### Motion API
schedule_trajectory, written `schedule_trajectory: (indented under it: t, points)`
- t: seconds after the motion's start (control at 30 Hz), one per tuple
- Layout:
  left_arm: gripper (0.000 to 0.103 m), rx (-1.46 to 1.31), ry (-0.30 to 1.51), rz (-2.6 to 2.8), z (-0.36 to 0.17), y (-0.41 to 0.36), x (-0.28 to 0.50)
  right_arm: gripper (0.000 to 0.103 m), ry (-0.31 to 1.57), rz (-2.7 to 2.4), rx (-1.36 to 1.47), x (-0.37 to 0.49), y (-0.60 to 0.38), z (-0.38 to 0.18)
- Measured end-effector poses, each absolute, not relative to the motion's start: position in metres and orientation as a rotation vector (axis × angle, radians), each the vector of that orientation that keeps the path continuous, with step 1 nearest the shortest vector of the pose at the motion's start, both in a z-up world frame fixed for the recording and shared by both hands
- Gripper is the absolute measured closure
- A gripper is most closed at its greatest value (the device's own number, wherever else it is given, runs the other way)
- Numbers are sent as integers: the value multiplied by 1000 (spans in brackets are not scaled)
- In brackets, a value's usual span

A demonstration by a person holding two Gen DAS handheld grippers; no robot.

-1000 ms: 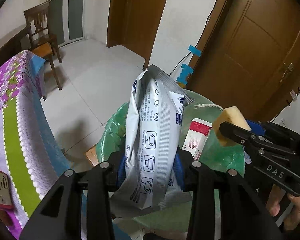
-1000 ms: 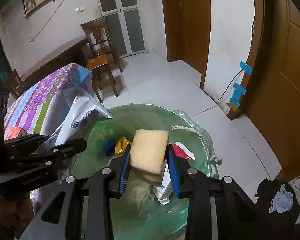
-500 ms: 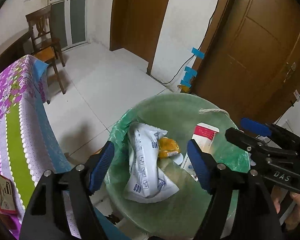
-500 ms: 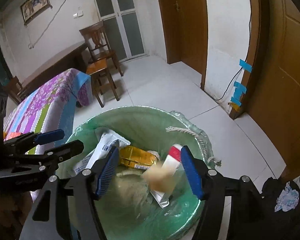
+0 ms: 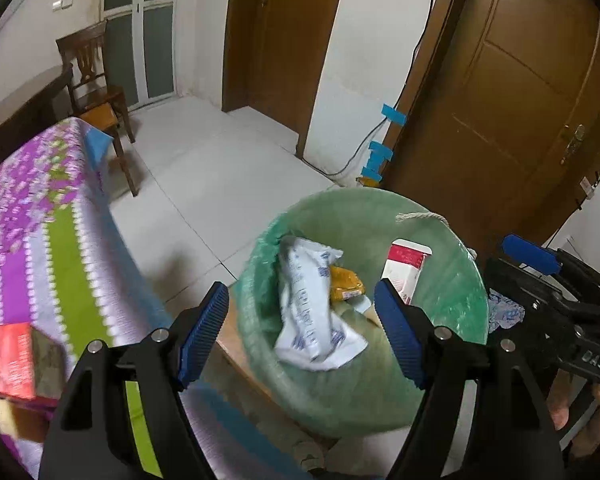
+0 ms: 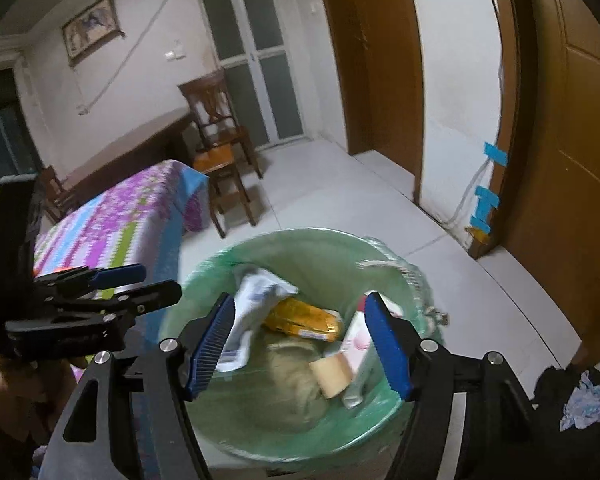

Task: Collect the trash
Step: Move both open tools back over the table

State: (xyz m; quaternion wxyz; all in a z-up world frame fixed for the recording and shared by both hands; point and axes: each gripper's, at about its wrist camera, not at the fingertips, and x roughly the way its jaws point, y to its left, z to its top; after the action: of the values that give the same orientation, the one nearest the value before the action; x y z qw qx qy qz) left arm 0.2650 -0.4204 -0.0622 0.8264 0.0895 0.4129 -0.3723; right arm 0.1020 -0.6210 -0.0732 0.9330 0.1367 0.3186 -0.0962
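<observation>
A bin with a green liner (image 5: 340,208) stands on the floor below both grippers. Inside it lie a white printed packet (image 5: 308,320), a yellow snack wrapper (image 5: 344,282) and a red-and-white carton (image 5: 406,268). The right wrist view also shows a yellow sponge (image 6: 332,372) resting in the bin (image 6: 300,236) beside the carton (image 6: 356,340). My left gripper (image 5: 300,286) hangs open above the bin, nothing between its blue pads. My right gripper (image 6: 300,300) is over the bin too, its jaws opening and empty.
A table with a purple and green striped cloth (image 5: 40,220) sits left of the bin, a red box (image 5: 8,360) on its near edge. A wooden chair (image 5: 96,92) stands behind it. Brown doors (image 5: 520,100) fill the right. Dark cloth with crumpled tissue (image 6: 580,396) lies on the floor.
Both grippers opened: the left let go of the white packet and the right let go of the sponge. Both things fell into the bin, and both grippers drew back and up.
</observation>
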Motion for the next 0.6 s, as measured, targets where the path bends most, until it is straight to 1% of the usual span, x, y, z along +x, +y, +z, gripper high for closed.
schedule_trajectory:
  t: [0.03,0.1,0.23,0.43,0.5,0.6]
  points:
    - [31,189,867,-790,-58,-412,262,33,638,-179,274,99,-611,-69]
    - [26,186,847,-786,-49,-396,258,31,618,-144,270,93,-593,-62]
    - [26,190,799,-766,-34,-356,246,28,594,-61,264,88,-552,-56]
    - [24,205,779,-719,-23,-283,241,26,602,60,257,81,-491,-60]
    - [19,233,776,-691,-18,-253,246,25,609,89,255,80,-476,-62]
    - [15,256,798,-658,-10,-212,262,21,616,122,250,77,-455,-64]
